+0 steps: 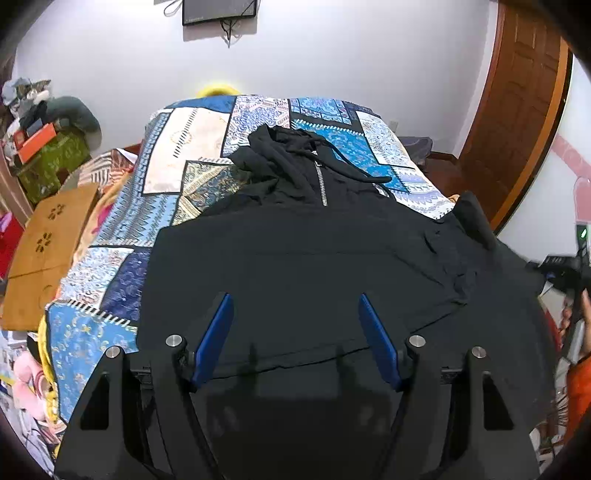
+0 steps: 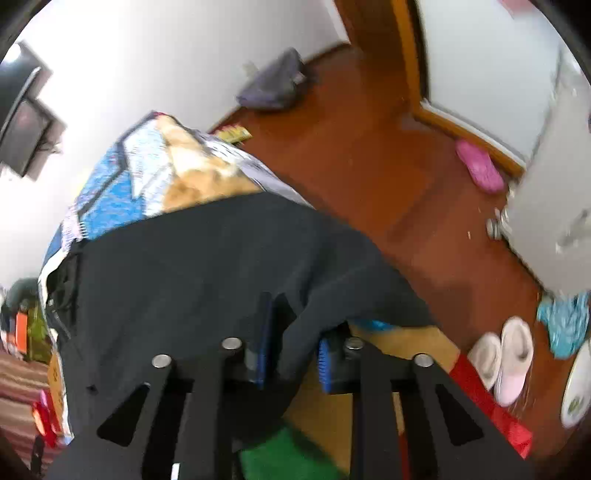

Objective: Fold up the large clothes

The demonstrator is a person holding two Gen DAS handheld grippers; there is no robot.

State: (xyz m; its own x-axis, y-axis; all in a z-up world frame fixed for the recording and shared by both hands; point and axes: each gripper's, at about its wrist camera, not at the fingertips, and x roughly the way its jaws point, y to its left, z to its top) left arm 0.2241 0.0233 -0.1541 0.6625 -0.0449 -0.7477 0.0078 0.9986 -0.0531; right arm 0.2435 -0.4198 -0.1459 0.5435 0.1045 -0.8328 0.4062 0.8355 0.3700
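Note:
A black zip hoodie (image 1: pixel 295 258) lies spread on a bed with a blue patchwork cover (image 1: pixel 192 147). Its hood and drawstrings are at the far end, and its hem is nearest me. My left gripper (image 1: pixel 294 297) hovers open just above the hem, with nothing between its blue pads (image 1: pixel 214 339). In the blurred right wrist view the hoodie (image 2: pixel 207 266) hangs over the bed's side. My right gripper (image 2: pixel 295 332) pinches a bunched fold of that edge between its narrowly spaced pads (image 2: pixel 263 343). In the left wrist view a hand holds the right gripper (image 1: pixel 561 266) at the far right.
A screen (image 1: pixel 219 11) hangs on the far wall and a wooden door (image 1: pixel 517 110) stands at the right. A cardboard box (image 1: pixel 44 251) and piled clutter sit left of the bed. White slippers (image 2: pixel 506 358), a pink slipper (image 2: pixel 478 166) and a grey bag (image 2: pixel 275 83) lie on the wooden floor.

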